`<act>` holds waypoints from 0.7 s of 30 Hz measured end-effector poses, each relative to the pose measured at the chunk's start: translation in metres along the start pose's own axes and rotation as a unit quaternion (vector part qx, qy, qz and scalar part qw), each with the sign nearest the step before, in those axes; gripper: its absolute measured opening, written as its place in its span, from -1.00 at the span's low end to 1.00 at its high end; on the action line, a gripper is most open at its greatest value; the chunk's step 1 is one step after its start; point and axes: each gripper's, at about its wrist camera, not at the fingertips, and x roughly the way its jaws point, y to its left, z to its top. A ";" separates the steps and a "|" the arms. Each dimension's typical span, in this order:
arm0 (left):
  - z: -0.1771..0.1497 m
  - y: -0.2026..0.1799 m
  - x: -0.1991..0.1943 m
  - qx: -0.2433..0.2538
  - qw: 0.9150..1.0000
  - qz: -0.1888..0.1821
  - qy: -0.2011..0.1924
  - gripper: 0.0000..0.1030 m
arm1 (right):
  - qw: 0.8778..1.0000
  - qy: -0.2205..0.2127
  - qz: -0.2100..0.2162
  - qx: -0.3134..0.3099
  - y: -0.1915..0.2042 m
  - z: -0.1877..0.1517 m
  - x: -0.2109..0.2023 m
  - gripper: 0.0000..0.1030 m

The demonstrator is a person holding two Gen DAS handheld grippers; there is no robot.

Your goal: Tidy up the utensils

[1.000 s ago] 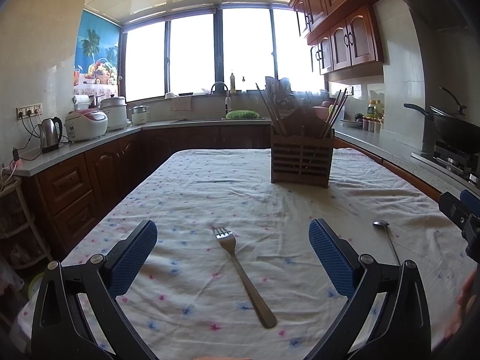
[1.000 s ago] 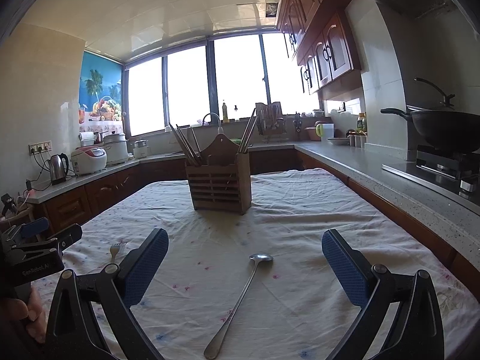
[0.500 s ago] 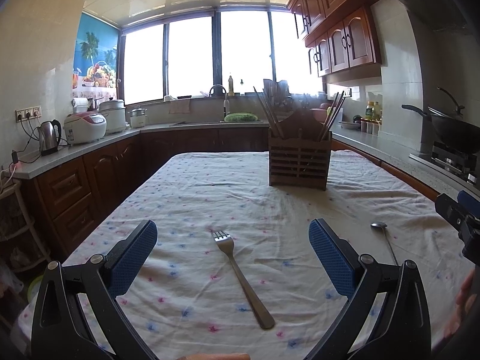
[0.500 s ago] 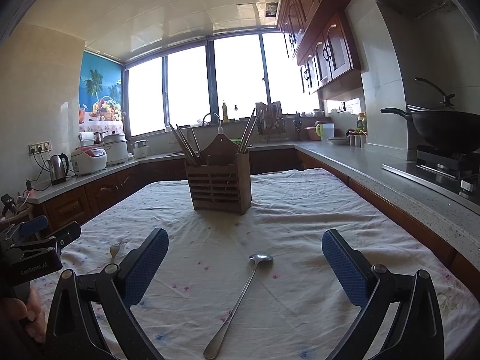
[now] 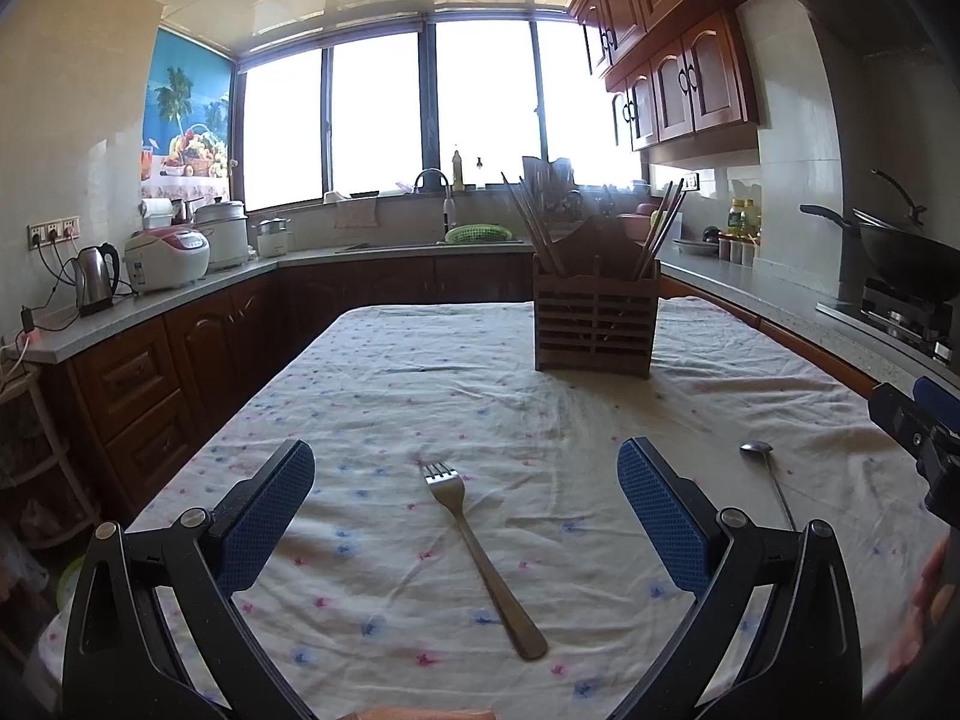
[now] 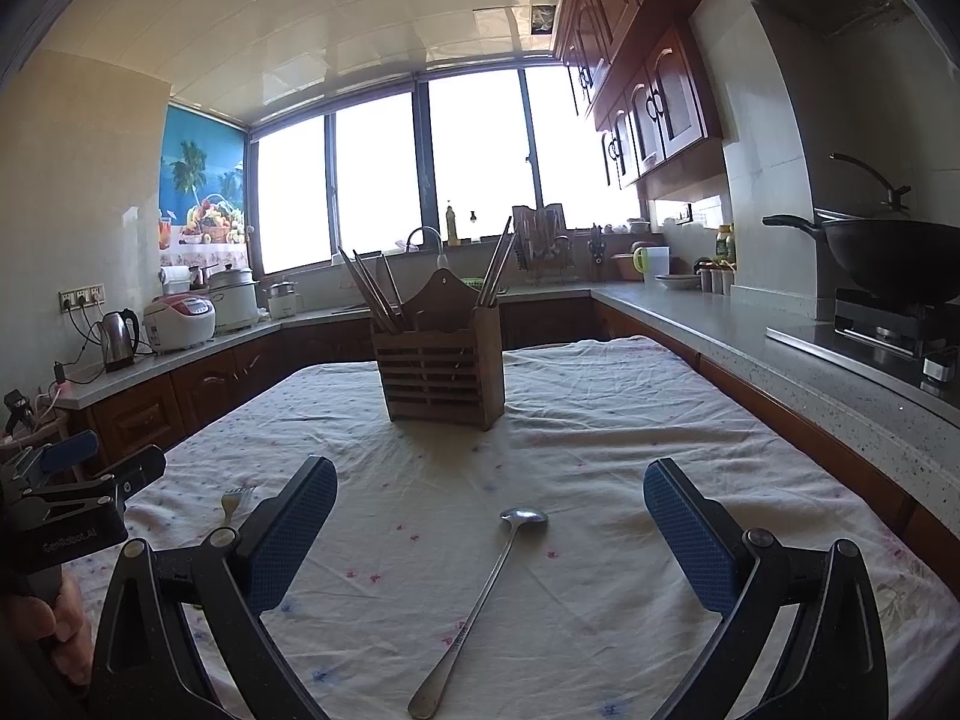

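A steel fork (image 5: 477,546) lies flat on the flowered cloth of the bench (image 5: 420,396), tines toward 12 o'clock, between the wide-apart fingers of the left tool (image 5: 465,501). The right tool (image 6: 489,516), equally spread and empty, frames a long-handled steel spoon (image 6: 480,606), with the slatted wooden utensil holder (image 6: 441,369) upright at its 12 o'clock.

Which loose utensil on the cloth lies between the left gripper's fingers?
The fork, centred before the open left gripper; the spoon lies off to its right.
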 end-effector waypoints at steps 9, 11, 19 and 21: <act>0.000 -0.001 0.003 -0.001 1.000 -0.005 0.004 1.00 | 1.000 0.002 0.001 0.001 0.000 -0.001 0.001 1.00; 0.000 -0.001 0.003 0.000 1.000 -0.005 0.005 1.00 | 1.000 0.002 0.001 0.001 0.000 -0.001 0.001 1.00; 0.000 0.000 0.003 -0.001 1.000 -0.006 0.006 1.00 | 1.000 0.003 0.001 0.002 -0.001 -0.002 0.003 1.00; 0.000 0.000 0.002 -0.003 1.000 -0.007 0.007 1.00 | 1.000 0.003 0.001 0.001 -0.001 -0.002 0.003 1.00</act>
